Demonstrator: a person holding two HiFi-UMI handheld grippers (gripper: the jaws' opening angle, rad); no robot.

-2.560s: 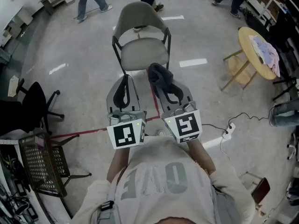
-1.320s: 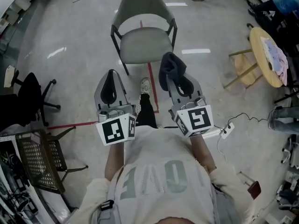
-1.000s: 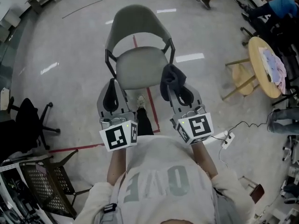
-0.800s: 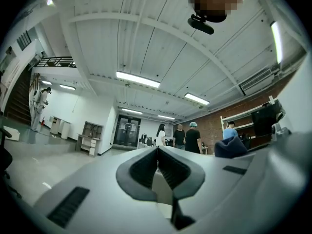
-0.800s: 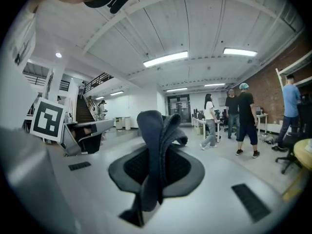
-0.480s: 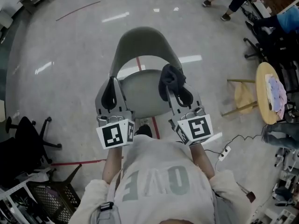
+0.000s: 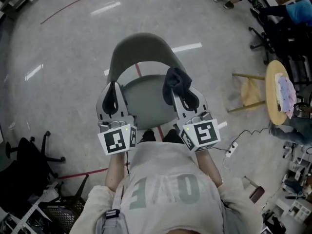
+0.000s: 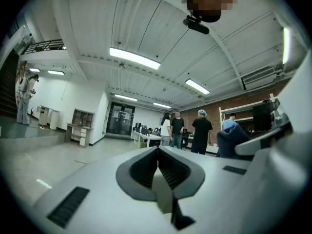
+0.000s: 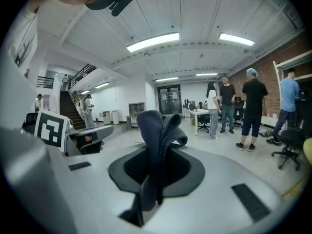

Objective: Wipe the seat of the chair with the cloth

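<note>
A grey chair [image 7: 144, 52] stands right in front of me, its seat [image 7: 146, 100] lying between my two grippers in the head view. My right gripper [image 7: 181, 86] is shut on a dark blue cloth [image 7: 175, 81], which bunches up above the jaws over the seat's right edge. In the right gripper view the cloth [image 9: 157, 145] stands up out of the closed jaws. My left gripper [image 7: 112, 89] hangs over the seat's left edge, shut with nothing in it. The left gripper view shows its jaws [image 8: 157, 169] pressed together, pointing across the room.
A round wooden table [image 7: 279, 91] with a folded cloth on it stands to the right, a wooden stool [image 7: 249, 92] beside it. A white power strip [image 7: 231, 148] and cable lie on the floor right of me. A black office chair [image 7: 24, 155] sits at the left. People [image 9: 234, 106] stand across the room.
I have stepped up to the chair. Its seat, first well ahead of the grippers, now lies directly between them. The cloth stays in the right gripper and the left stays shut.
</note>
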